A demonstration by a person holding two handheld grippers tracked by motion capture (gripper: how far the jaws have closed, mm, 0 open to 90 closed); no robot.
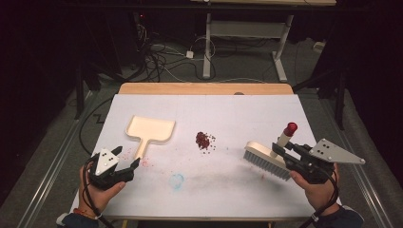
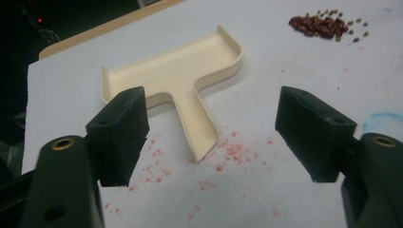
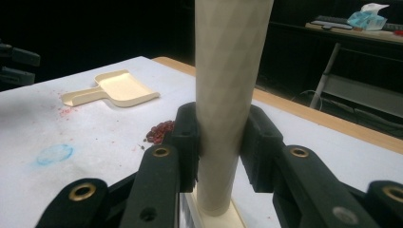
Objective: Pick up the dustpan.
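A cream dustpan lies flat on the white table, its handle toward me. My left gripper hovers open just short of the handle's end; in the left gripper view the dustpan sits beyond the two spread pads. A small pile of red beans rests mid-table, also the beans and the beans. My right gripper is shut on the cream handle of a brush, whose grey bristles touch the table right of the beans. The handle has a red tip.
Red specks and a blue smudge stain the white table cover. A wooden edge runs along the far side. Beyond it are cables on the floor and another desk's legs.
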